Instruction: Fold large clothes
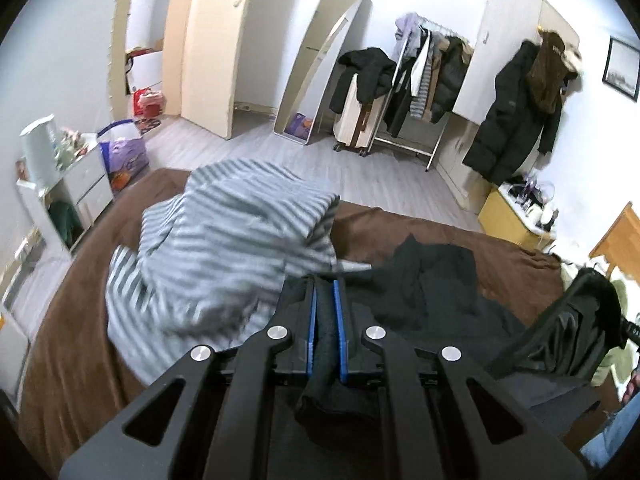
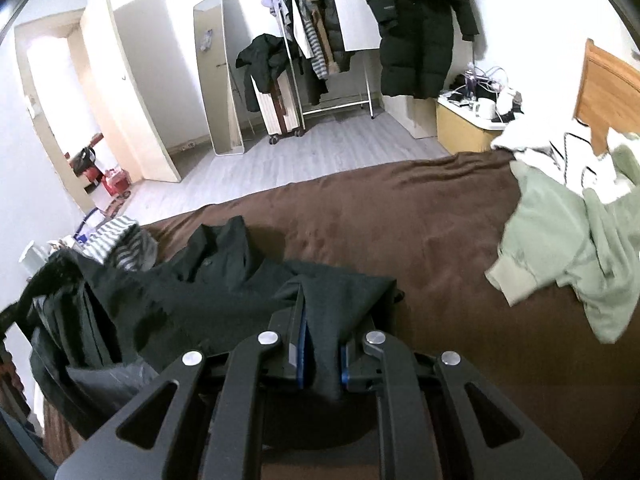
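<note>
While the black coat (image 2: 224, 280) lies crumpled on the near part of the brown bed (image 2: 400, 216), the left gripper (image 1: 325, 280) and right gripper (image 2: 320, 320) each pinch its fabric, a striped top (image 1: 208, 248) heaped left and a green sweatshirt (image 2: 560, 232) right.

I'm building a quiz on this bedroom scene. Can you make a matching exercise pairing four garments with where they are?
Things:
1. black garment
2. striped garment
3. green sweatshirt
4. long black coat

Places:
A. hanging against the far wall
B. lying at the right end of the bed
C. clamped in both grippers
D. heaped at the left end of the bed

Pairs: 1-C, 2-D, 3-B, 4-A
</note>
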`<state>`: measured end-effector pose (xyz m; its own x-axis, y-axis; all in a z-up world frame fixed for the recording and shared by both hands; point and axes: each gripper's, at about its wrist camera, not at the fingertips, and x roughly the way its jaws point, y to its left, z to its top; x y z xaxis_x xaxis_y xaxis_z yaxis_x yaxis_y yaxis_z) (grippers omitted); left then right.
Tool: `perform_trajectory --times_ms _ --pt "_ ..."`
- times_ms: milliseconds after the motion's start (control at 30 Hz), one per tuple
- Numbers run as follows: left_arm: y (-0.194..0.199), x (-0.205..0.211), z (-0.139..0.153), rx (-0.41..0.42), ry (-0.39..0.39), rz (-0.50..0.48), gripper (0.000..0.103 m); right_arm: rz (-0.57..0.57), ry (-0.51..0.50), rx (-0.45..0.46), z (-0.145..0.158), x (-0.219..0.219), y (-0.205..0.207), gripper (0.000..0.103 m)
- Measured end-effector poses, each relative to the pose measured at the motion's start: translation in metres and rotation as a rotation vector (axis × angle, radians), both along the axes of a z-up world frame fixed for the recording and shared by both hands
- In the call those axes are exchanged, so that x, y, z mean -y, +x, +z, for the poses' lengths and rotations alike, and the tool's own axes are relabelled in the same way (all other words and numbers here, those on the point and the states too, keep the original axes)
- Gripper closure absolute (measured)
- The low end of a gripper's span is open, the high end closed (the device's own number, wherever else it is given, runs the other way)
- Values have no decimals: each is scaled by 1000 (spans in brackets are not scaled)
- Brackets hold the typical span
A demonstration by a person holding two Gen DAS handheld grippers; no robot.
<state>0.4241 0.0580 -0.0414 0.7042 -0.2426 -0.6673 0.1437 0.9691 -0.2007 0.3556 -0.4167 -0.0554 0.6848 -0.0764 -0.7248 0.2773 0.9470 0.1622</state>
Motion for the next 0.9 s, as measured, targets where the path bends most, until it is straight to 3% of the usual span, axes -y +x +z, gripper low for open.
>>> perform_trajectory --times_ms 167,433,700,900 --pt "56 15 -16 -13 38 -22 92 29 -43 -44 -24 7 56 91" --pt "132 37 -77 -79 101 5 92 59 -72 -114 -77 21 138 91" --pt "145 54 -126 -123 159 35 91 58 -52 -240 -162 30 174 91" --pt "144 55 -131 -134 180 33 89 74 -45 -243 -194 33 174 91"
